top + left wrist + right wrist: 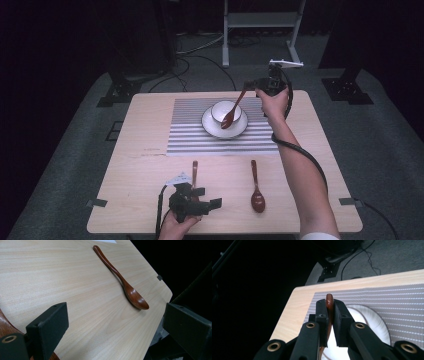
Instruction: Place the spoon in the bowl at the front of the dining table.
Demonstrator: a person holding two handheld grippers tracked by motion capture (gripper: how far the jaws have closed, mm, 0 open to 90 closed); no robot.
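Observation:
My right gripper (pixel 248 85) (pixel 330 306) is shut on the handle end of a brown wooden spoon (pixel 234 109) (pixel 329 300). The spoon slants down, with its scoop in or just over a white bowl (pixel 219 107). The bowl stands on a white plate (pixel 211 128) (pixel 374 320) on a striped placemat (pixel 190 125) (pixel 387 297). Near the front edge my left gripper (pixel 207 197) (pixel 116 312) is open, its jaws wide apart over bare wood. A second spoon (pixel 194 170) (pixel 3 327) lies partly under it, by its left jaw. A third spoon (pixel 256 187) (pixel 125 282) lies flat to the right.
The light wooden table (pixel 140 165) has grey tape tabs at its front corners. Cables, a white metal frame (pixel 260 20) and black stand bases (pixel 347 87) sit on the grey carpet behind. The right gripper's cable trails along the forearm.

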